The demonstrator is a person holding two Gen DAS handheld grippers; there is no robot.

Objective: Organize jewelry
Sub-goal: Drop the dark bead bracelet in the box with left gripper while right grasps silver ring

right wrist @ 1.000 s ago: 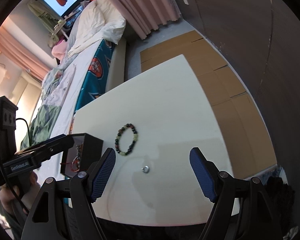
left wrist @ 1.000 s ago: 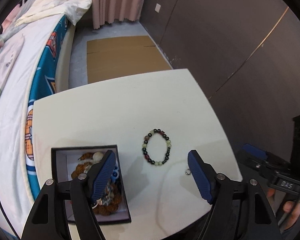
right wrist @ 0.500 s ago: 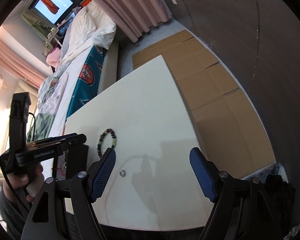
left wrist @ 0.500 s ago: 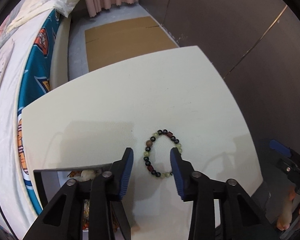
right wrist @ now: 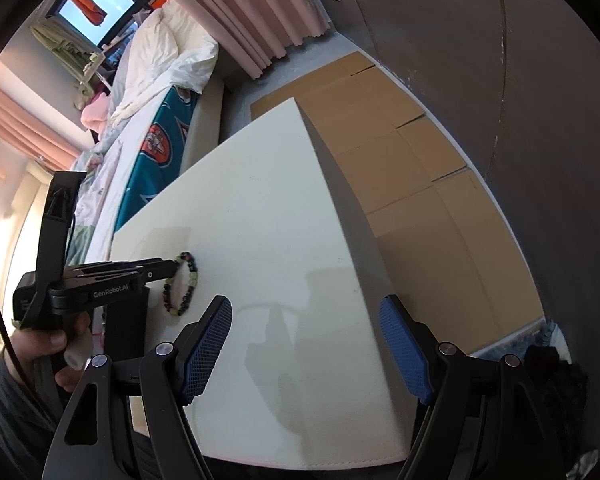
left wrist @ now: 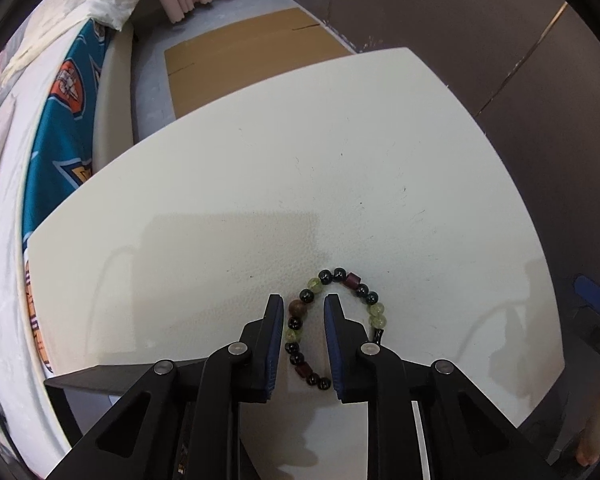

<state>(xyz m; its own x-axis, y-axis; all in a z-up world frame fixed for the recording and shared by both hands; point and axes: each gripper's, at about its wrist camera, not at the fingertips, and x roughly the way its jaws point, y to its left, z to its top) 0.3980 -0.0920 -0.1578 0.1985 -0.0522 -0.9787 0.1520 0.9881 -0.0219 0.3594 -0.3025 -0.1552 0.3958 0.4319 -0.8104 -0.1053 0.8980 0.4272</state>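
A beaded bracelet (left wrist: 332, 320) with dark, green and maroon beads lies on the white table (left wrist: 260, 184). My left gripper (left wrist: 302, 312) is low over it, its narrowed blue jaws straddling the bracelet's left side, with small gaps to the beads. The right wrist view shows the bracelet (right wrist: 182, 284) with the left gripper (right wrist: 172, 266) at it. My right gripper (right wrist: 306, 320) is wide open and empty above the table's near edge. The black jewelry box (left wrist: 112, 376) shows only as a rim at lower left.
A bed (left wrist: 40, 120) with a teal patterned sheet runs along the table's left side. Cardboard sheets (right wrist: 412, 184) cover the floor beyond and right of the table. A dark wall (left wrist: 480, 40) stands to the right. The box (right wrist: 126, 324) sits behind the left gripper.
My left gripper moved from over the box down to the bracelet and narrowed its jaws around its left side. The right gripper drifted right, staying wide open.
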